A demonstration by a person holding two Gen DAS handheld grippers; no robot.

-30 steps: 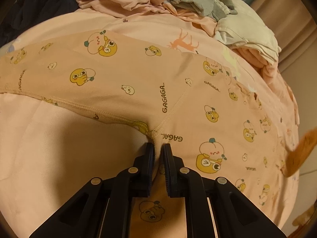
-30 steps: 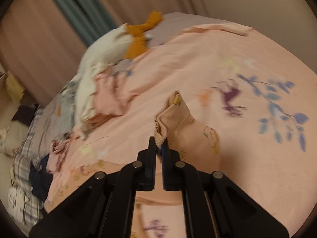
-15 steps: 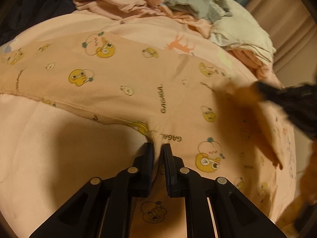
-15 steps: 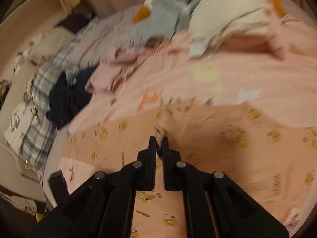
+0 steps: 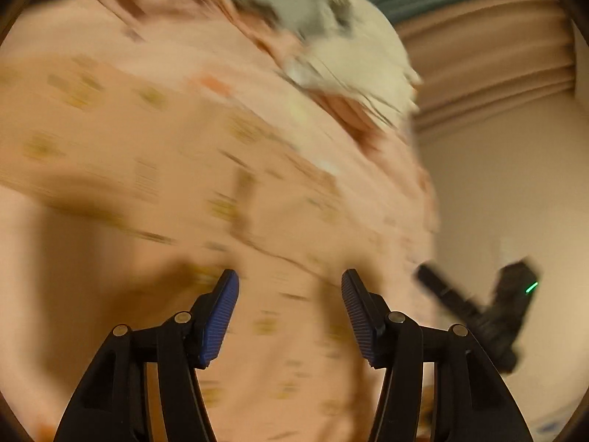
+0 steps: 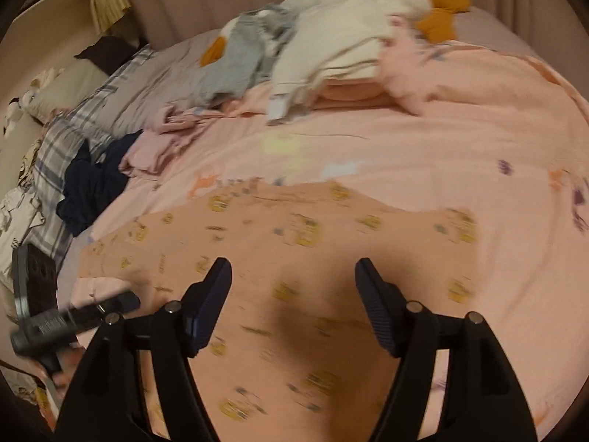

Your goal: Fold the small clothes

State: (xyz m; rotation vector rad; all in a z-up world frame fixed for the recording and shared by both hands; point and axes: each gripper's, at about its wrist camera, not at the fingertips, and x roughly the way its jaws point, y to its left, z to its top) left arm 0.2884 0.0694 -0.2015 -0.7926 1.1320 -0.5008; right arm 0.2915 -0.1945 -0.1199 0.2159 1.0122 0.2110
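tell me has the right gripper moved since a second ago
Yes. The right gripper has swung from the bare pink bedspread to above the cartoon-print garment, toward the navy clothes. Its jaws have just been opening, and nothing is gripped.

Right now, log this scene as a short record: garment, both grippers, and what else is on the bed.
garment: peach printed garment, spread flat on the pink bedspread
left gripper: jaws just opened, nothing between the pads
right gripper: jaws just opened, empty, above the garment
other laundry: navy garment, grey garment, cream pile
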